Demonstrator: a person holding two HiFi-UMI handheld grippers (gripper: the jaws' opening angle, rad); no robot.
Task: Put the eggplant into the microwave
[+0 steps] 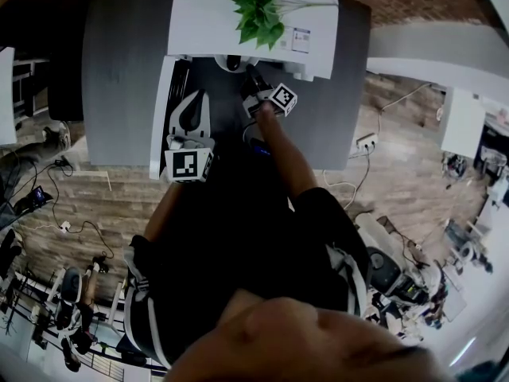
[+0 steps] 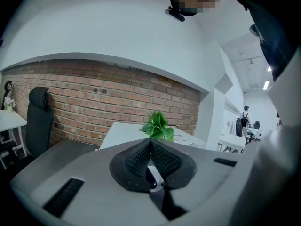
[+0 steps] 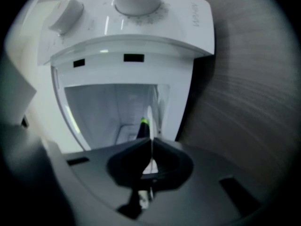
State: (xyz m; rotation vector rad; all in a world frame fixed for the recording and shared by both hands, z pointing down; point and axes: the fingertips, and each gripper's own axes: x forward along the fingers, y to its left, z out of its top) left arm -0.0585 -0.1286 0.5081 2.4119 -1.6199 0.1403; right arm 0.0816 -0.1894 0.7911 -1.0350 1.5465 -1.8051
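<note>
Head view: the right gripper (image 1: 253, 76) reaches into the mouth of the white microwave (image 1: 207, 14), its door (image 1: 161, 118) standing open beside the left gripper (image 1: 195, 106). Left gripper view: jaws pressed together, holding nothing, with a plant (image 2: 157, 126) ahead. Right gripper view: jaws likewise closed on nothing, the eggplant (image 3: 143, 127) apparently lying free inside the cavity just past the tips. Best now — draw straight back without nudging it, then shut the door.

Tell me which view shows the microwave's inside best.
Right gripper view: it looks straight into the open microwave. Head view shows only its white top from above; left gripper view, that top with the plant.
</note>
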